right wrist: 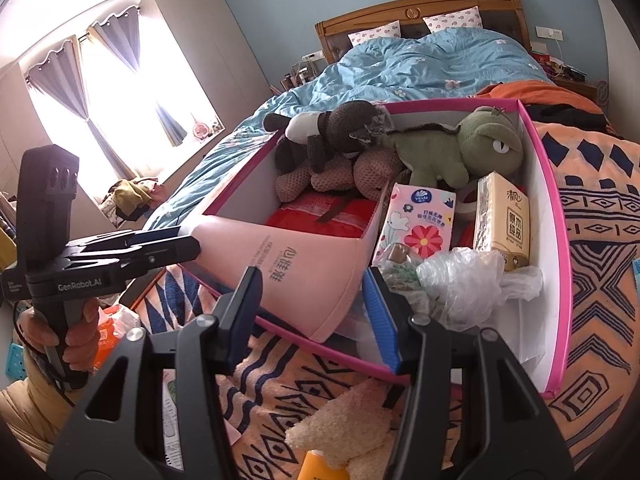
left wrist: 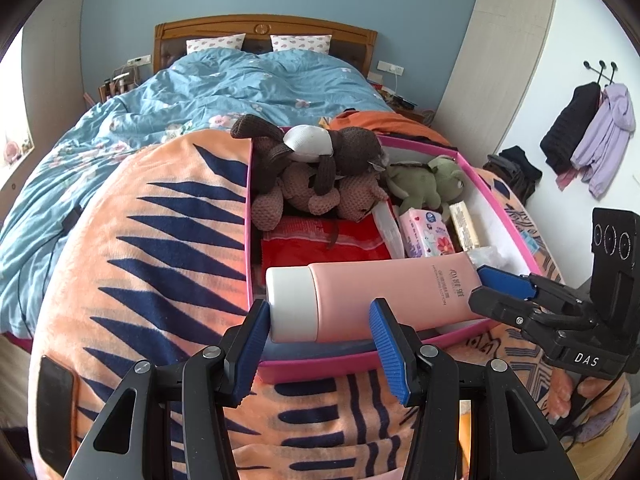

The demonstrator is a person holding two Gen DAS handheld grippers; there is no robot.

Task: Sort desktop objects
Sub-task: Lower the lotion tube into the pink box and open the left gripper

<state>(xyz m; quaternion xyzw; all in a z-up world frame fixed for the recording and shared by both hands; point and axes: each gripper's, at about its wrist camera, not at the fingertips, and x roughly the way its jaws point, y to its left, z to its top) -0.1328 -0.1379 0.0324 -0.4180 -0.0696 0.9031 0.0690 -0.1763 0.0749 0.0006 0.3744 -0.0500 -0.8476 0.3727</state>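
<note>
Fingers of your right gripper [right wrist: 314, 292] stand partway apart and clamp the flat crimped end of the pink lotion tube [right wrist: 288, 264], one pad on each edge. The tube hangs across the near corner of the pink-rimmed box [right wrist: 560, 240], its body over the rim.

Your left gripper [left wrist: 320, 316] is also partway apart. Its left pad sits against the tube's white cap and its right pad stands in front of the pink body, but you cannot tell from either view whether it grips.

In the right wrist view the cap is hidden behind the left gripper's tips, and that gripper is seen side-on, so its gap is unreadable. The red item under the brown plush toy [left wrist: 316, 168] is mostly covered.

Only the right wrist view shows the crumpled plastic bag [right wrist: 460, 280], your hand [right wrist: 76, 328] on the left handle, and the cream fluffy piece [right wrist: 348, 420] on the blanket. Only the left wrist view shows the cap.
</note>
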